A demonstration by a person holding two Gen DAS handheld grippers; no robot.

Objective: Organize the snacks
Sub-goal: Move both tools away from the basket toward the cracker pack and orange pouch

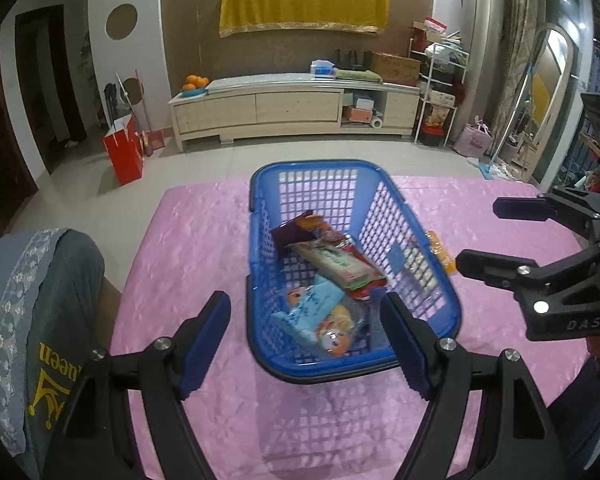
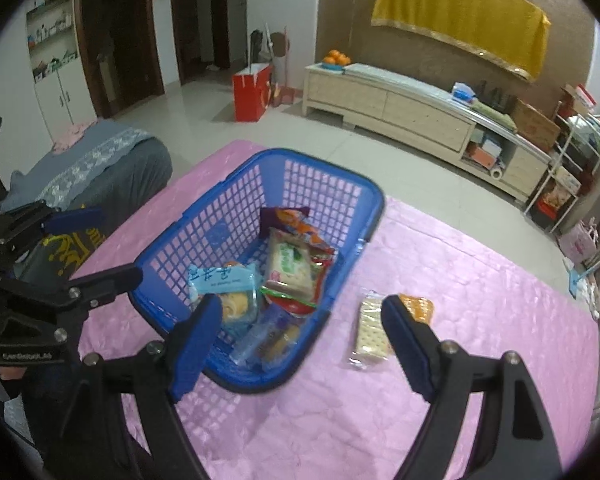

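Note:
A blue plastic basket [image 1: 312, 166] [image 2: 220, 220] stands on the pink-covered table. Inside it lie a light blue packet [image 1: 320, 304] [image 2: 224, 280], a green-and-white cracker pack [image 1: 336, 264] [image 2: 290, 268], a purple-and-orange packet [image 1: 300, 226] [image 2: 288, 220] and a clear bluish pack [image 2: 268, 336]. To the right of the basket, a clear cracker pack [image 2: 370, 332] and an orange pack [image 2: 418, 308] [image 1: 440, 252] rest on the cloth. My left gripper [image 1: 306, 344] [image 2: 120, 244] hovers open over the basket's near end, holding nothing. My right gripper [image 2: 302, 344] [image 1: 478, 234] is open and empty above the basket's near right corner.
A pink cloth [image 1: 204, 240] covers the table. A grey fabric-covered chair back [image 1: 40, 320] stands at the table's left edge. Beyond the table are tiled floor, a red paper bag [image 1: 124, 152] and a long pale cabinet [image 1: 296, 108] against the wall.

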